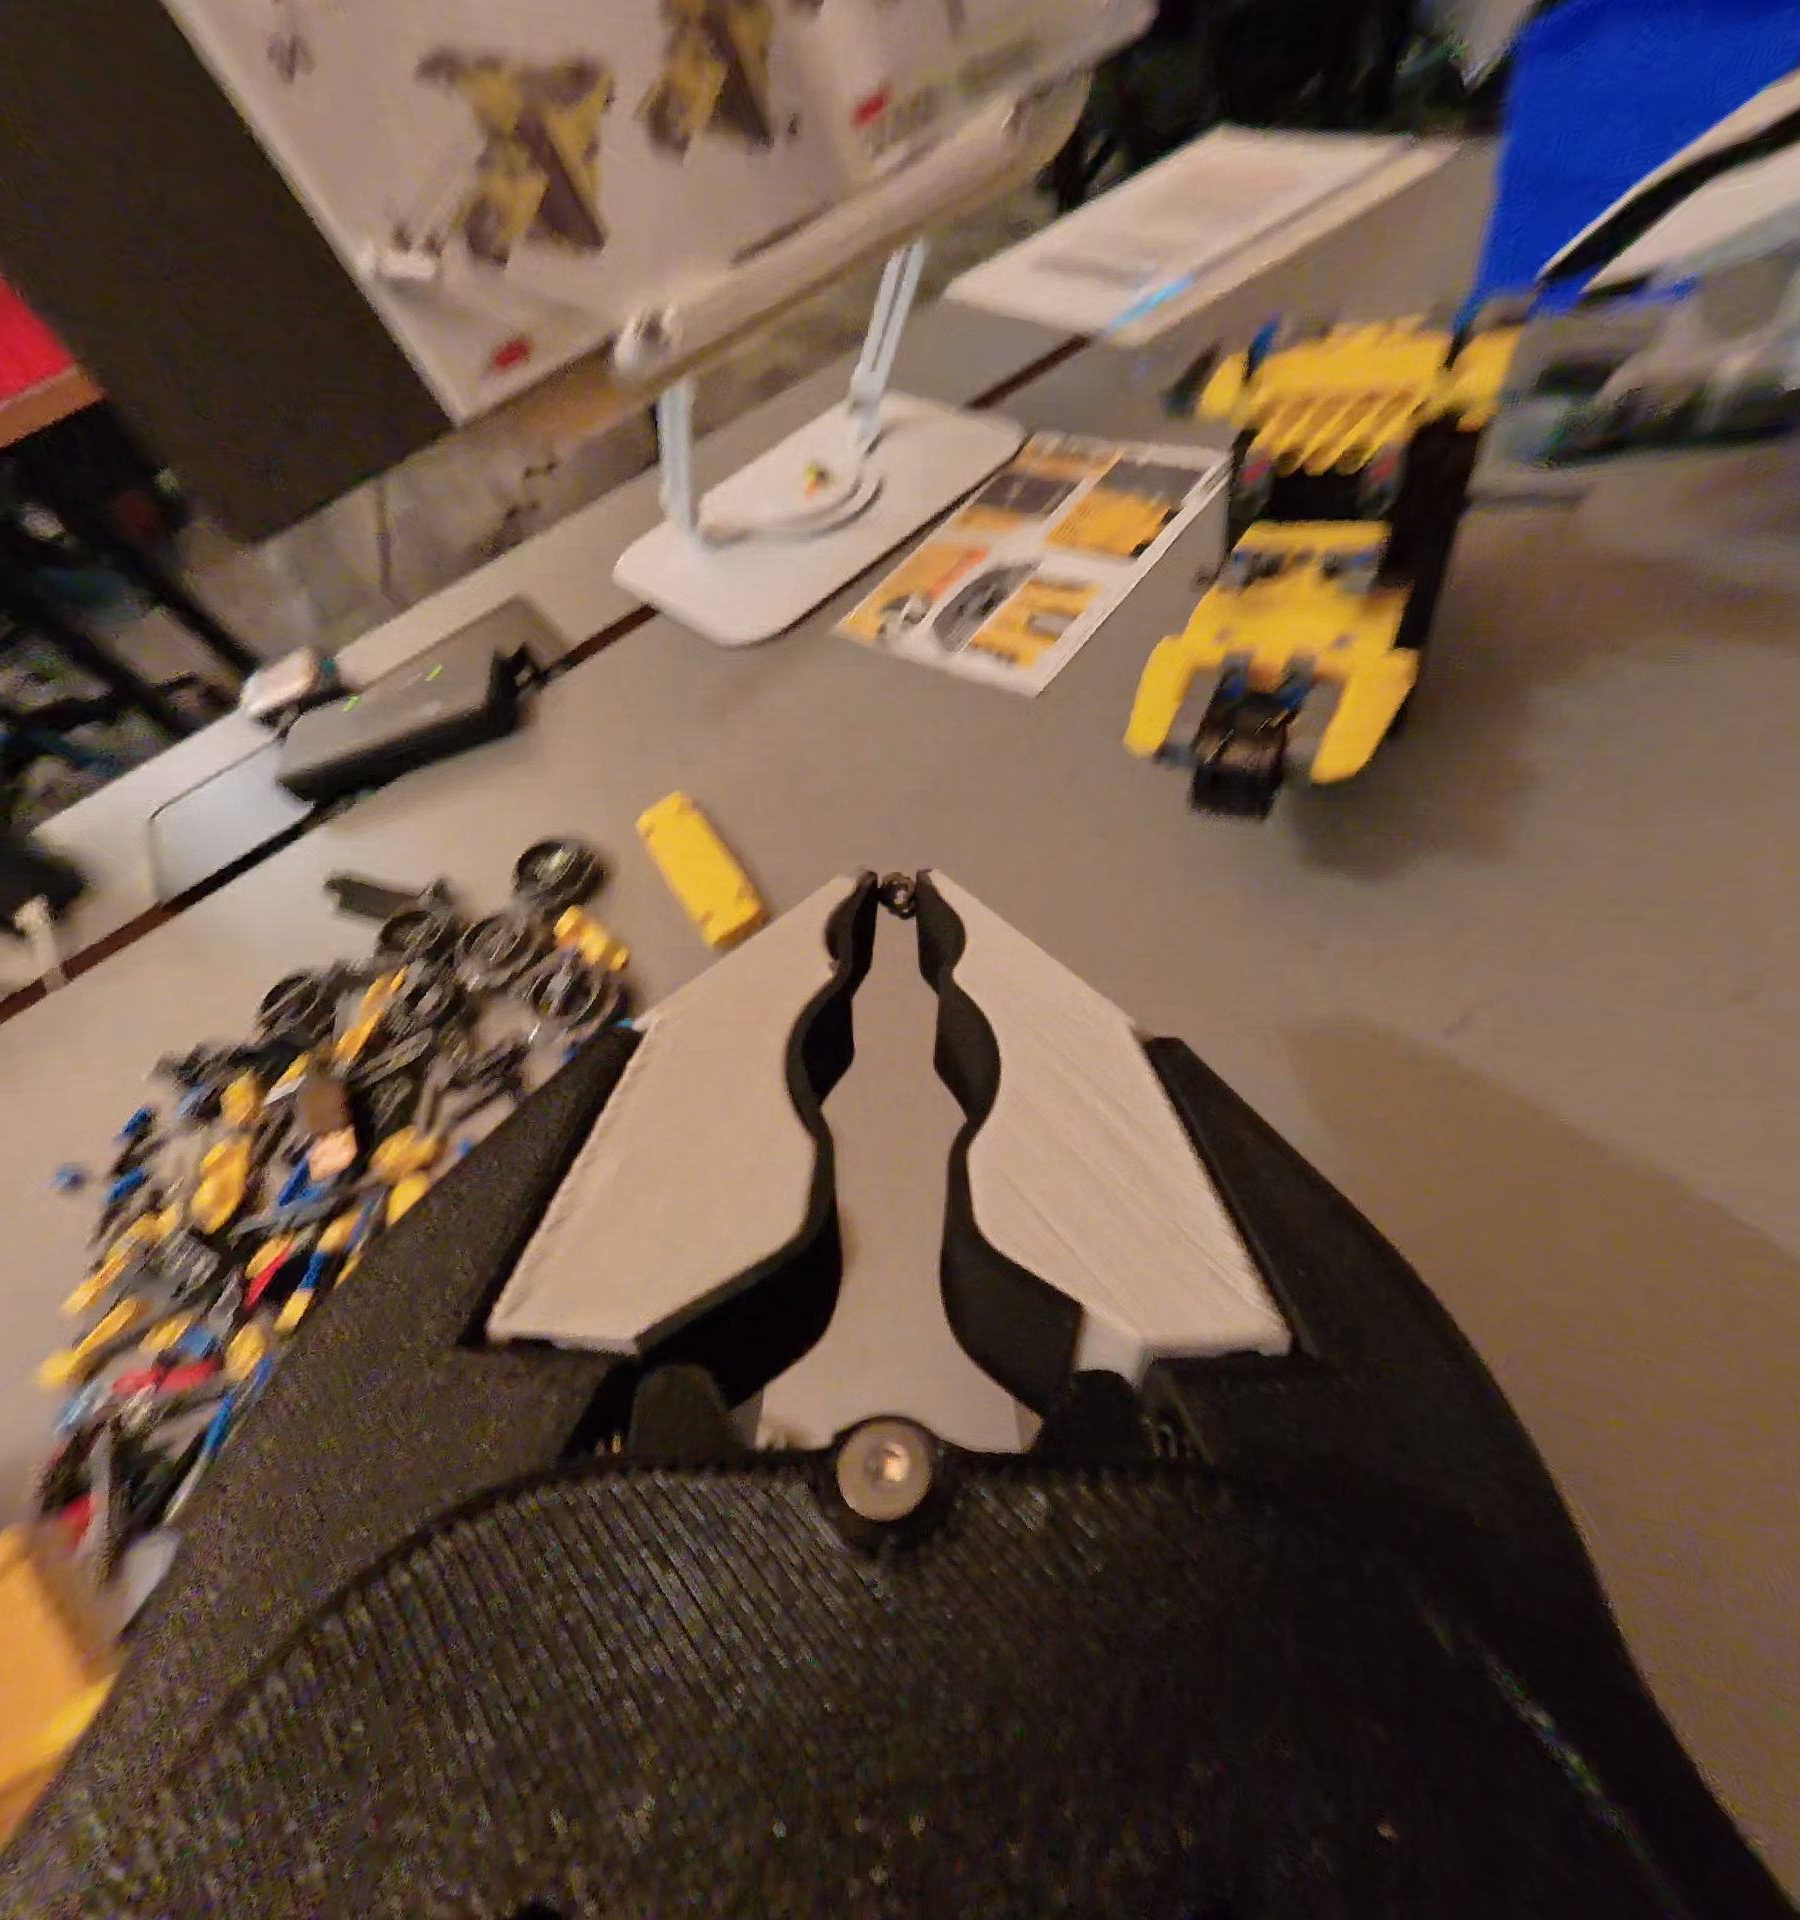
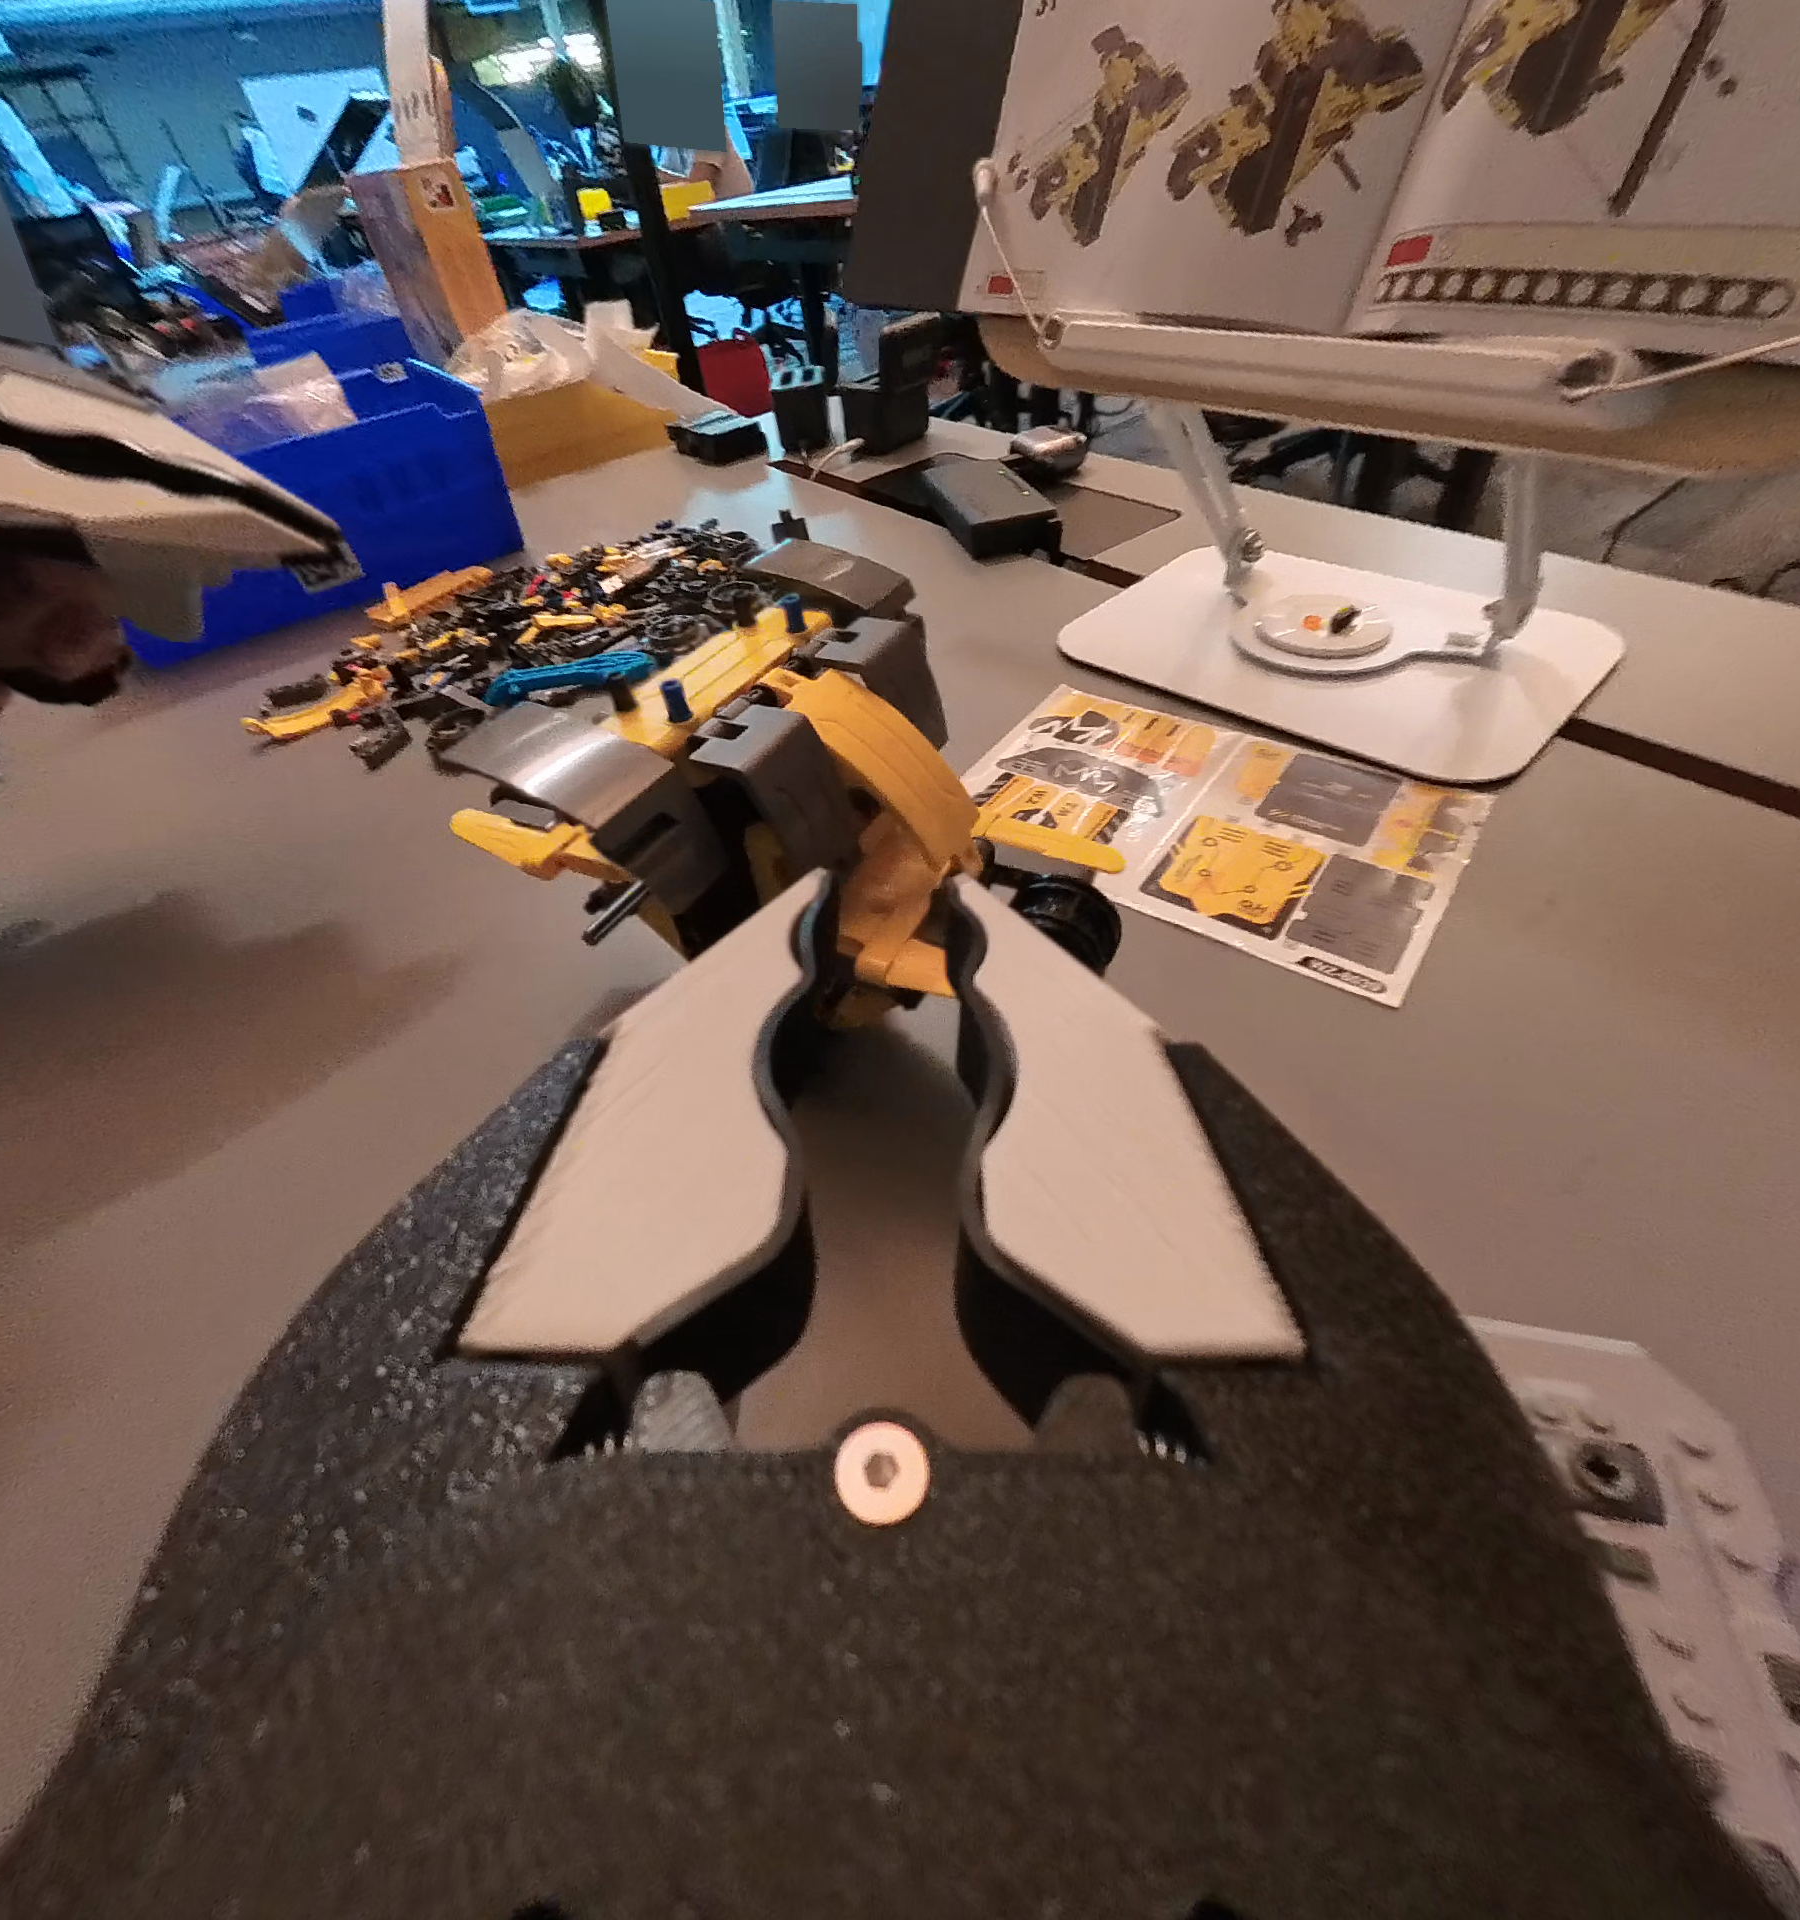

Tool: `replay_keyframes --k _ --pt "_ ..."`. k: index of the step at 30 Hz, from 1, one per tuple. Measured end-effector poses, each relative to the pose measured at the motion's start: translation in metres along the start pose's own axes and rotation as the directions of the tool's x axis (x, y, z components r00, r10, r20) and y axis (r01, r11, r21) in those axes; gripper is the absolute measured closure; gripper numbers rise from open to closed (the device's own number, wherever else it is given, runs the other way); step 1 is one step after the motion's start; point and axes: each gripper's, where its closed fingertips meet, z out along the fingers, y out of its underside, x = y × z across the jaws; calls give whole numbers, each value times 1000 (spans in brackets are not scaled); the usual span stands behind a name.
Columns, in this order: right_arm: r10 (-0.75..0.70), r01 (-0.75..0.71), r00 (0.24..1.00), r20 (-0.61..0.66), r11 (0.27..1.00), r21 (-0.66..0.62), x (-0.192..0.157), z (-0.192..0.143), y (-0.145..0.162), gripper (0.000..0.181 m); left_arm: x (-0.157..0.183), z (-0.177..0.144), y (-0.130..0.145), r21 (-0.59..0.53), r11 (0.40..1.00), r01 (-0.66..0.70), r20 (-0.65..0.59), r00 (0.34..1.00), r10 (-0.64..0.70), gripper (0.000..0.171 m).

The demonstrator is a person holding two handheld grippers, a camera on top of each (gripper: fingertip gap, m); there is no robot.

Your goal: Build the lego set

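Observation:
My left gripper [image 1: 898, 891] is shut on a small black piece [image 1: 898, 896] pinched at its fingertips, held above the grey table [image 1: 1498, 1039]. A loose yellow brick [image 1: 698, 868] lies just to its left, beside a pile of small black, yellow and blue parts [image 1: 335, 1101]. My right gripper [image 2: 888, 914] is shut on the yellow and grey brick-built vehicle model [image 2: 730, 769] and holds it tilted above the table. That model also shows at the right of the left wrist view [image 1: 1311, 551]. The left gripper shows at the left edge of the right wrist view [image 2: 137, 478].
An instruction booklet [image 2: 1395, 135] rests on a white stand [image 2: 1343, 665] at the back. A sticker sheet [image 2: 1239, 831] lies in front of it. A blue bin [image 2: 387, 488] stands behind the parts pile [image 2: 522, 644]. A black power brick [image 1: 397, 717] lies at the table's back edge. The gap from one gripper's tips to the other's is roughly 30 cm.

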Motion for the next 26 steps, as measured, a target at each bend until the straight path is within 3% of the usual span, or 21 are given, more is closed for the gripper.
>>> replay_keyframes --k 5,13,16,21,26 --pt "-55 57 998 -33 997 44 -3 -7 -12 163 37 4 -54 182 980 84 -223 974 -42 170" --pt "-193 185 981 20 963 194 -30 -22 -39 163 88 21 -89 218 920 325 -576 804 -147 171" --pt "-240 205 962 129 949 238 -56 -25 -44 166 94 23 -97 247 903 351 -621 773 -131 171" --pt "-273 229 948 166 943 242 -70 -19 -42 165 97 13 -103 337 857 390 -648 756 -90 170" --pt "-280 243 944 174 948 208 -72 -10 -33 165 97 20 -88 315 879 358 -634 768 -85 171"
